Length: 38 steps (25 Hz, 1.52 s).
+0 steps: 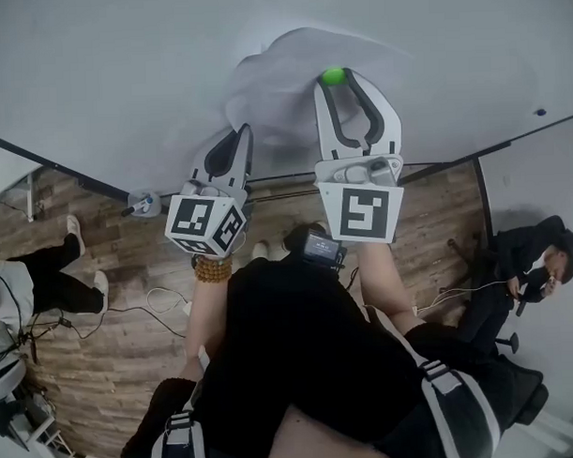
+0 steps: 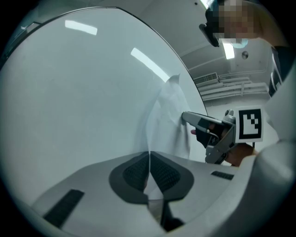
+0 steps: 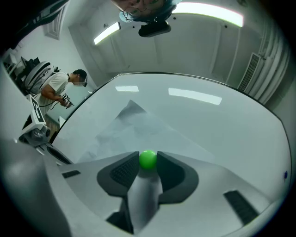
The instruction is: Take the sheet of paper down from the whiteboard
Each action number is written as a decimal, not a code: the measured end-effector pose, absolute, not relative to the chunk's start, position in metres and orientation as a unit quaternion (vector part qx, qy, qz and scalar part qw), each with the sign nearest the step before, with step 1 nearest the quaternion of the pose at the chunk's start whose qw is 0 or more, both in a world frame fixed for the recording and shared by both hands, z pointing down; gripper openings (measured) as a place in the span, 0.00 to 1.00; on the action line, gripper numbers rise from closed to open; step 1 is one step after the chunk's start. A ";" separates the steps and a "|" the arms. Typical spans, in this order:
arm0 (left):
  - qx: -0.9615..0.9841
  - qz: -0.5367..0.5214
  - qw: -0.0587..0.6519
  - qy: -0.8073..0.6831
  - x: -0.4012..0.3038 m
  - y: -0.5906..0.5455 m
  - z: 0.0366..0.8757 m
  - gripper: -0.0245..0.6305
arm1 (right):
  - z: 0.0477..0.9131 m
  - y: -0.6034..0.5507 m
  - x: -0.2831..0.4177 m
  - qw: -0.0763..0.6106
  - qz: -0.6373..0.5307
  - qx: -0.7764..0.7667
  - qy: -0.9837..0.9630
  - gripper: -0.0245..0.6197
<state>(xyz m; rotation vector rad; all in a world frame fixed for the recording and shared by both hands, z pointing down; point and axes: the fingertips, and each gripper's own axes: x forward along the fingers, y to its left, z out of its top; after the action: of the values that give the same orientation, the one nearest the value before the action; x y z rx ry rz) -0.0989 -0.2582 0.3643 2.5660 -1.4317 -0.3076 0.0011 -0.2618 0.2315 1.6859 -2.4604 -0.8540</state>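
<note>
An indoor work room of the laboratory or office kind is shown. A large whiteboard (image 1: 121,69) is mounted above a wood-plank floor (image 1: 110,276), across which loose cables (image 1: 162,298) are trailed. Strip lights (image 3: 208,11), a ventilation grille (image 2: 206,78) and exposed pipes (image 2: 240,85) are seen at the white ceiling. Other people are present: a dark-clothed person (image 1: 532,262) is seated at the right, and a person in a white shirt (image 3: 58,85) is seen beside racked equipment (image 3: 34,125).
</note>
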 end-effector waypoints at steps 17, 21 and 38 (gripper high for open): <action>0.862 -0.115 0.106 -0.483 -0.104 -0.257 0.367 0.06 | 0.234 -0.260 -0.002 0.014 -0.264 0.532 -0.805 0.22; 0.861 -0.121 0.113 -0.481 -0.105 -0.258 0.367 0.06 | 0.234 -0.260 -0.002 0.015 -0.262 0.531 -0.806 0.22; 0.858 -0.133 0.132 -0.478 -0.105 -0.257 0.363 0.05 | 0.232 -0.245 0.001 0.020 -0.262 0.526 -0.809 0.22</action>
<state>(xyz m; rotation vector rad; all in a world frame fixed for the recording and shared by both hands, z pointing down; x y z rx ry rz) -0.1048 -0.2567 0.3635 2.4907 -1.3868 -0.3870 0.0008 -0.2454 0.2323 1.6319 -2.5092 -0.8125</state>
